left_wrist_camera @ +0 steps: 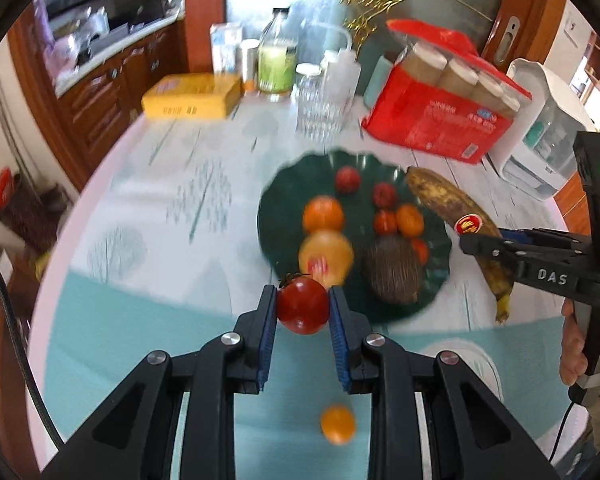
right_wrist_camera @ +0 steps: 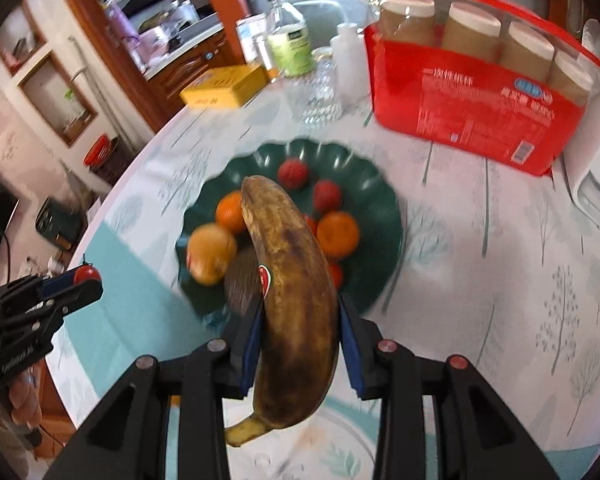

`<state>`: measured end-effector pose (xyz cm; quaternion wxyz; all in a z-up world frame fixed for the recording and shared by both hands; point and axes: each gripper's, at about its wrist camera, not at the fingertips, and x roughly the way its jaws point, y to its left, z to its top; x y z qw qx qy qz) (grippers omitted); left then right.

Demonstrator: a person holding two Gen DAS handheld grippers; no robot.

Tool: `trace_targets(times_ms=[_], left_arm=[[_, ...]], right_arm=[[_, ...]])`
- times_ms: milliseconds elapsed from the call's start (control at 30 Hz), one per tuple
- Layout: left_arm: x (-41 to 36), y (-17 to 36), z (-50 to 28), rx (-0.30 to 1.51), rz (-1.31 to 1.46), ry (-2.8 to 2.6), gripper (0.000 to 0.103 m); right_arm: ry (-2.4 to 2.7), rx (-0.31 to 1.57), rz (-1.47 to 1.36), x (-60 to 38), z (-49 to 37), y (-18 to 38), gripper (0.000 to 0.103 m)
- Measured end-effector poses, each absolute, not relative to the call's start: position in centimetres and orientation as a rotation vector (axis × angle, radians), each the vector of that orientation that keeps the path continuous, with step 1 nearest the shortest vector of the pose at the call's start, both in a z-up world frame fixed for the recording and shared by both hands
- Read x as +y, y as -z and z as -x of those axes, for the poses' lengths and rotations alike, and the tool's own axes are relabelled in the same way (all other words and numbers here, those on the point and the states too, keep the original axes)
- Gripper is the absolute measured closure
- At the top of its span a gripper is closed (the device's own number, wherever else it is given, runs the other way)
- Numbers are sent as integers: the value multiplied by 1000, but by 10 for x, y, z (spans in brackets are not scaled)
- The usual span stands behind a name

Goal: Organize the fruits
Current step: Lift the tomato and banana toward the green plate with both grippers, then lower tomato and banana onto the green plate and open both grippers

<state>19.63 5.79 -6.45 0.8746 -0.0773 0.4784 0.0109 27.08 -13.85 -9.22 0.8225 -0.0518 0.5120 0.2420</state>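
Blue-padded jaws of the left gripper (left_wrist_camera: 302, 306) are pinching a red tomato (left_wrist_camera: 302, 305) above the tablecloth's edge, just short of the dark green scalloped plate (left_wrist_camera: 278, 196), which is holding oranges, small red fruits and a brown hairy fruit, while one small orange (left_wrist_camera: 337, 424) is lying alone on the teal cloth below. The right gripper (right_wrist_camera: 300, 320), bearing the raised letters "DAS" on its side in the left wrist view, is clamping a browned banana (right_wrist_camera: 296, 280) carrying a red oval sticker whose print is unreadable. Behind the plate, a red carton (right_wrist_camera: 480, 120) of capped jars is showing white print too blurred to read.
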Motion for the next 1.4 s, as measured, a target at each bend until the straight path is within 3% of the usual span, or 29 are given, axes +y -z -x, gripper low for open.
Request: trace_targets(times_ms=[367, 833, 1167, 1333, 1400], left_arm=[[83, 104, -311, 1091, 202, -28, 80], [73, 150, -341, 1184, 194, -18, 79], [57, 143, -318, 1188, 96, -24, 68], [50, 130, -299, 1164, 72, -26, 50], [49, 125, -293, 1159, 72, -24, 50]], right_arm=[[-488, 1134, 196, -99, -332, 122, 68], [-607, 1154, 382, -72, -340, 143, 66], [-558, 1041, 433, -75, -320, 124, 58], [-530, 1024, 403, -83, -311, 114, 58], [-520, 1028, 382, -87, -308, 111, 58]])
